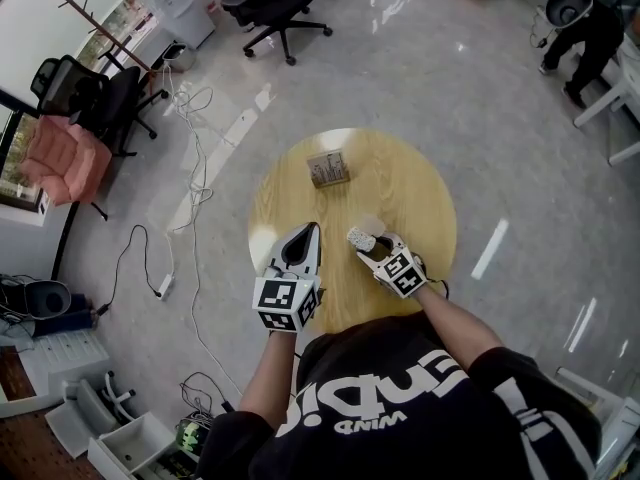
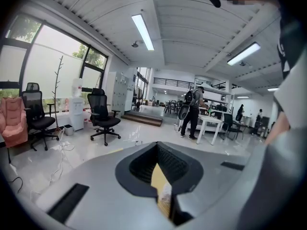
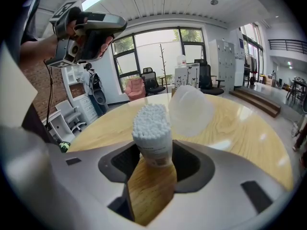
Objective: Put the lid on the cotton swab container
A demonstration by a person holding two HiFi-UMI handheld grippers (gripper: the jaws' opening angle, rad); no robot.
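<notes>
The cotton swab container (image 3: 152, 131), a small clear tub packed with white swabs and with its top uncovered, stands slightly tilted between the jaws of my right gripper (image 3: 153, 153), which is shut on it. In the head view the cotton swab container (image 1: 361, 239) sits right of the table's centre at the tip of the right gripper (image 1: 372, 247). Its translucent lid (image 3: 190, 110) lies on the wood just beyond; the lid (image 1: 369, 223) is faint in the head view. My left gripper (image 1: 311, 234) hovers to the left, jaws together on nothing. The left gripper (image 2: 158, 153) looks over the room.
The round wooden table (image 1: 420, 203) also carries a small printed box (image 1: 328, 168) at its far side. Black office chairs (image 1: 275, 3), a pink chair (image 1: 62, 158) and cables (image 1: 190, 198) are on the floor around it. A person (image 1: 585, 33) stands at a far desk.
</notes>
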